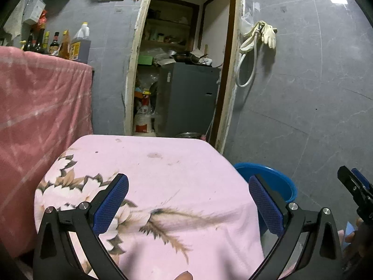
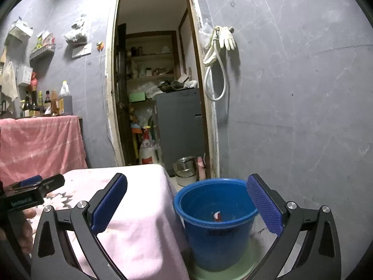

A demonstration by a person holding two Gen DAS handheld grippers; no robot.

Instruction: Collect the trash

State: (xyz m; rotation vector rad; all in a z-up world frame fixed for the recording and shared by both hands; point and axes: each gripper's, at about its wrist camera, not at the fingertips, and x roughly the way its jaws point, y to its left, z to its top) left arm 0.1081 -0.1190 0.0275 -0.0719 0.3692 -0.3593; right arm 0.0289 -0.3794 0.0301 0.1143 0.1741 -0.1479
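**Trash in the blue bucket, both grippers wide open**

I see a small red and white bit of trash [image 2: 216, 215] lying at the bottom of the blue bucket [image 2: 216, 233]. It is too small for me to tell what it is. The bucket stands on the floor, just beside the table with the pink flowered cloth [image 2: 130, 221].

My right gripper [image 2: 186, 206] hangs above the table edge and the bucket. Its blue pads [image 2: 264, 206] are spread far apart, and it holds nothing and touches nothing.

My left gripper [image 1: 188, 206] is over the pink cloth. It is wide open too, with nothing between its pads [image 1: 110, 206]. From this side I see only the bucket's rim past the table corner.
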